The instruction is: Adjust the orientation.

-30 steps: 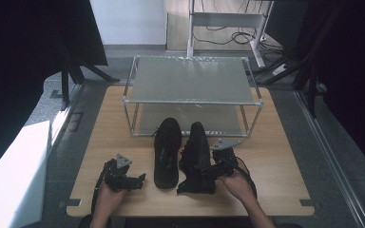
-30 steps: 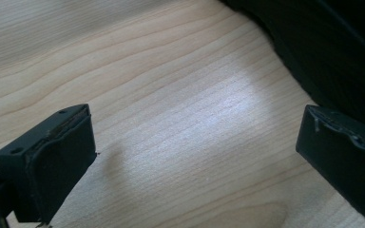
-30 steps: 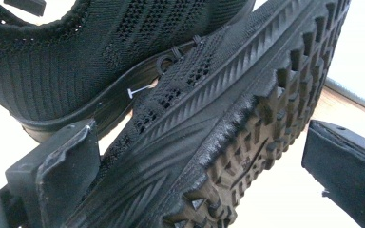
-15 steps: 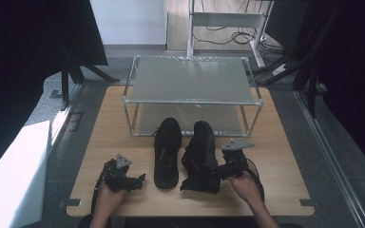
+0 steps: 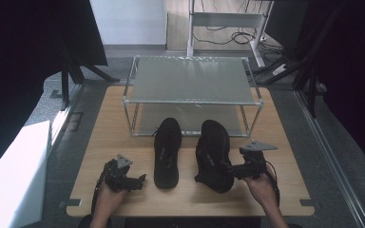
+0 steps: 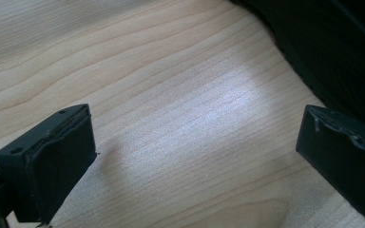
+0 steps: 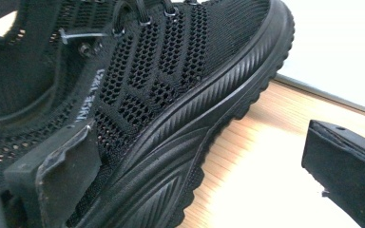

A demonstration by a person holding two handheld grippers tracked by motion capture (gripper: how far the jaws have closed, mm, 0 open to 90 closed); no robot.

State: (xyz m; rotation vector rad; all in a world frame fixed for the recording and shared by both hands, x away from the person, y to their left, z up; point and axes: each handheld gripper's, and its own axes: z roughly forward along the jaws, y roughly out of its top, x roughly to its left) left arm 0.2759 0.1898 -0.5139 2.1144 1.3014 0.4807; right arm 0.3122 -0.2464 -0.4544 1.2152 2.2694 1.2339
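Two black mesh shoes lie side by side on the wooden table point(image 5: 285, 171), toes toward the rack. The left shoe point(image 5: 167, 152) lies flat; its dark edge point(image 6: 342, 42) fills the upper right of the left gripper view. My left gripper point(image 5: 139, 180) point(image 6: 197, 161) rests open on bare wood just left of that shoe, nothing between its jaws. The right shoe point(image 5: 213, 154) point(image 7: 161, 80) is angled slightly. My right gripper point(image 5: 229, 169) point(image 7: 199, 175) is open at its right side near the heel, one jaw against the mesh upper and the other out over the table, the ribbed sole between them.
A metal rack point(image 5: 192, 78) with a frosted top shelf and a lower shelf stands at the table's far side, right behind the shoe toes. Bare wood lies left of the left gripper and right of the right hand. Floor surrounds the table.
The right shoe has slid to the right, away from the left shoe, and my right gripper and hand have moved right along with it. The left gripper has stayed put.
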